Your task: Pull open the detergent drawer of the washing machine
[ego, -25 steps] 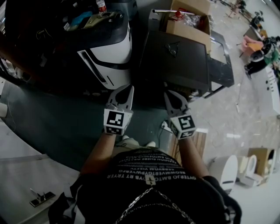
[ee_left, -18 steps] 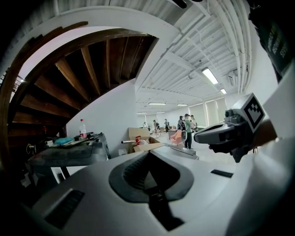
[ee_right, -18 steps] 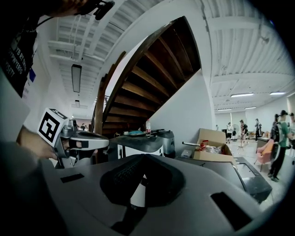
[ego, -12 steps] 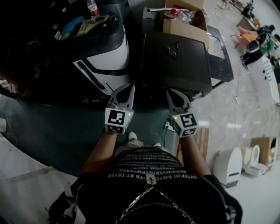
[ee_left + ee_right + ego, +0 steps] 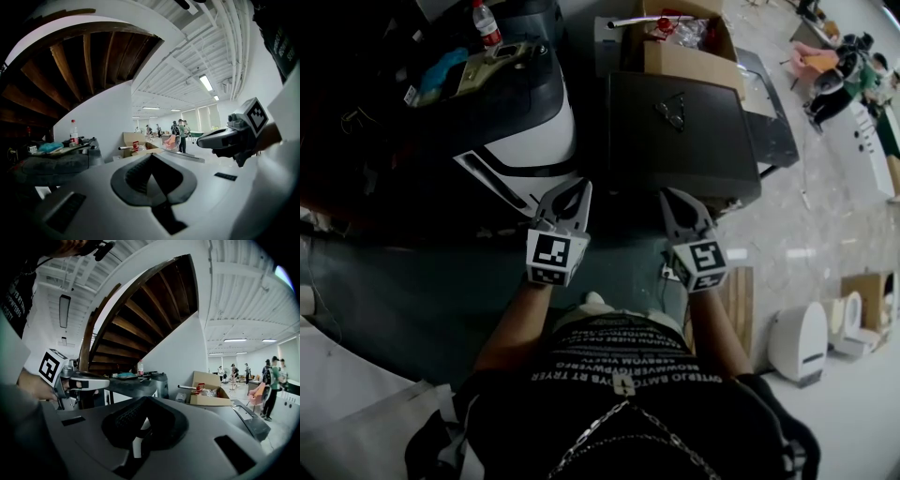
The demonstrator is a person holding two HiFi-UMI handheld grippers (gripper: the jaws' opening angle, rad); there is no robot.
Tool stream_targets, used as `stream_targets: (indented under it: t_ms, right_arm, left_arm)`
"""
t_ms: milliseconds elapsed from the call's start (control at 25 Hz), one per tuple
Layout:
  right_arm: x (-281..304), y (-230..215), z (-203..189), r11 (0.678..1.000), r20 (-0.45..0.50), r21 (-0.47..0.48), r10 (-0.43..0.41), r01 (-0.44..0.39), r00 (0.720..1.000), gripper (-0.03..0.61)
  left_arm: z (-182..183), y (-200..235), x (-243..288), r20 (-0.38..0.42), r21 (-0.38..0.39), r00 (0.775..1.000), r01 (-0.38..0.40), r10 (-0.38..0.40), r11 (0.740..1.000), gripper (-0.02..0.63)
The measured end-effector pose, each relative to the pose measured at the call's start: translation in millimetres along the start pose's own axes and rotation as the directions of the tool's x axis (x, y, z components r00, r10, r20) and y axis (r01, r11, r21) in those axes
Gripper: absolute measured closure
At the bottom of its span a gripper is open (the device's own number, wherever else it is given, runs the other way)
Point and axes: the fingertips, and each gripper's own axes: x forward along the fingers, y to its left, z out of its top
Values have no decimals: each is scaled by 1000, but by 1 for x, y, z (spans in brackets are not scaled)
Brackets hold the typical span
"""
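Note:
Two machines stand side by side ahead of me: a dark grey box-shaped one point(image 5: 680, 131) with a flat top, and a white and black one point(image 5: 525, 131) to its left. No detergent drawer shows in any view. My left gripper point(image 5: 578, 187) is shut and empty, its tip just short of the white machine's lower front. My right gripper point(image 5: 670, 197) is also shut and empty, just short of the dark machine's near edge. The left gripper view shows its jaws point(image 5: 151, 161) closed together with the right gripper point(image 5: 206, 139) alongside. In the right gripper view its jaws point(image 5: 143, 404) are closed.
An open cardboard box point(image 5: 684, 42) with clutter sits behind the dark machine. A bottle point(image 5: 485, 23) and tools lie on the white machine's top. A wooden pallet point(image 5: 739, 300) and a small white appliance point(image 5: 797, 342) stand at the right. A dark wooden stair underside point(image 5: 140, 310) curves overhead. People stand far off.
Both grippers have moved forward together toward the two machines, which now sit closer and lower in the head view. Both stay shut.

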Motion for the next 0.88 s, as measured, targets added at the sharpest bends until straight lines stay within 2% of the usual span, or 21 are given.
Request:
stream_targets:
  t_ms: [120,240,560,680,880]
  right_arm:
    - [8,1,-3,1000,-9,3,-25,25,1000,577]
    - [9,-3,-11,999,-26,6,-49,49,998,577]
    - [11,-38,-42,995,-91,41,-91,95,992,577]
    - [21,-53,-66,994,-163,46,-88,97,983,577]
    - [38,-74,-116,992,-329,85,-56,88,943,577]
  left_arm:
    - [-7,12,3,-4,-6,1000,14,-14,1000,609]
    - [-28,16,5,-38,-42,999,23,-25,999,609]
    - [-70,3,36,-130,-46,989,65,-71,997,610]
    - [-91,2,49,-199,-56,978,60,-70,997,610]
    - [-130,2,67,-301,-106,951,40,-70,994,609]
